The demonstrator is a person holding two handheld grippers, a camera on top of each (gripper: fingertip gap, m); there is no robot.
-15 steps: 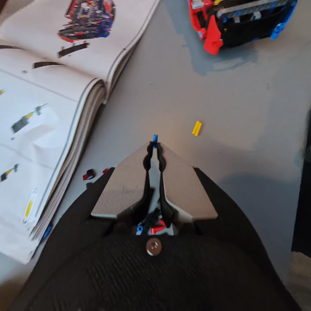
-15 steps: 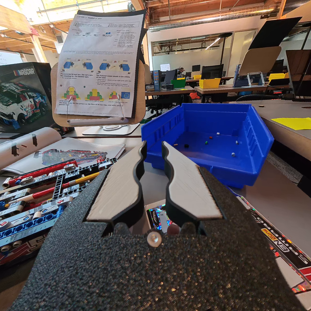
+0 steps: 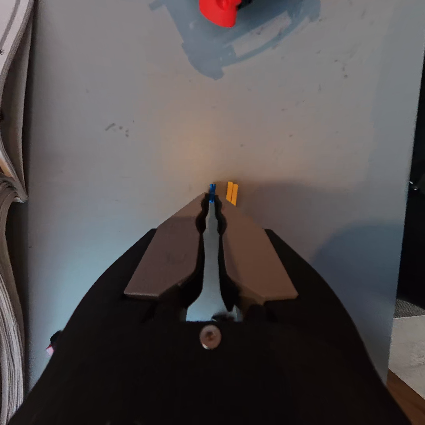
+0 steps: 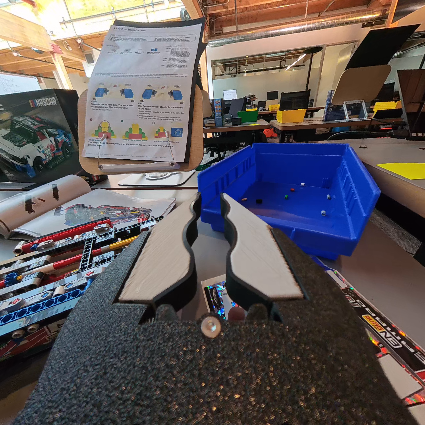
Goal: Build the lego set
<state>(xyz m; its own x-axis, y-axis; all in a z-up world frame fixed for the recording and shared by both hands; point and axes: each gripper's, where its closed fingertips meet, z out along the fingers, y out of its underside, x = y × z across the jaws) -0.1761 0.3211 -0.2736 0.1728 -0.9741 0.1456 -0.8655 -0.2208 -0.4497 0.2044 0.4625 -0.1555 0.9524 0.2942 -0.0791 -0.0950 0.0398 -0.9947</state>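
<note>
Left claw (image 3: 212, 199) pinches blue pin (image 3: 212, 192) (yellow piece (image 3: 231, 192) just right).

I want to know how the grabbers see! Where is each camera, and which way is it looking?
Left wrist view: sits on the left gripper, looking down at the grey table; its fingers pinch a blue pin beside a yellow piece.
Right wrist view: sits on the right gripper, looking level across the table at the blue bin; fingers open.
Shared: the open booklet and the table.

grey table (image 3: 115, 92), maybe yellow pins (image 3: 231, 192).
</note>
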